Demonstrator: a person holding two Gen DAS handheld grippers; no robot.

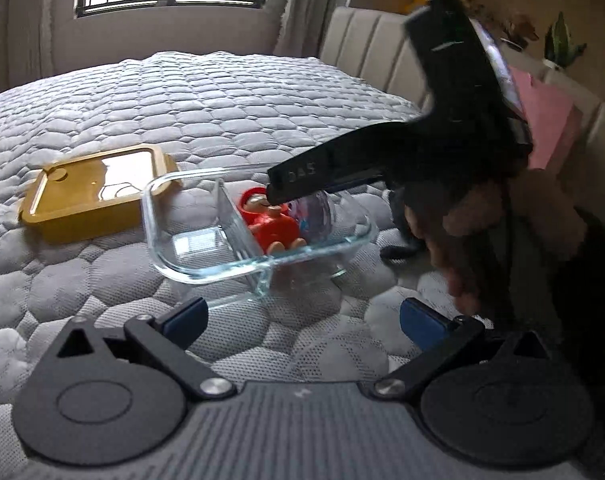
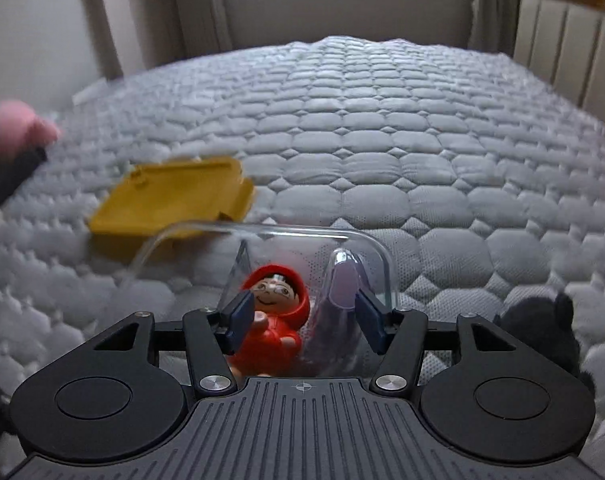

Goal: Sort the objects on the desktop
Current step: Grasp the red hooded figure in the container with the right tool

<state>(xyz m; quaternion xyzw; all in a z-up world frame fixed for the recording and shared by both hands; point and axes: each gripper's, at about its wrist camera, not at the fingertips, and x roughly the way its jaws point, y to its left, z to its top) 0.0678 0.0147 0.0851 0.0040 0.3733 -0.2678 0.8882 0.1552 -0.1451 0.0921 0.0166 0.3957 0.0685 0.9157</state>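
A clear glass container point(image 1: 162, 216) with a divider lies on the quilted bed. Its right compartment holds a red hooded toy figure point(image 1: 272, 222) and a clear purple ball-like object point(image 1: 316, 216). My right gripper point(image 1: 276, 194) reaches into that compartment from the right. In the right wrist view the right gripper point(image 2: 302, 316) is open, its blue pads either side of the red figure point(image 2: 278, 320) and the purple object point(image 2: 338, 320), touching neither firmly. My left gripper point(image 1: 302, 316) is open and empty, hovering just in front of the container.
A yellow lid point(image 1: 94, 192) lies left of the container, also in the right wrist view point(image 2: 170, 200). A dark plush object point(image 2: 542, 328) lies to the right. A padded headboard point(image 1: 366, 48) stands beyond the grey quilted mattress point(image 2: 382, 140).
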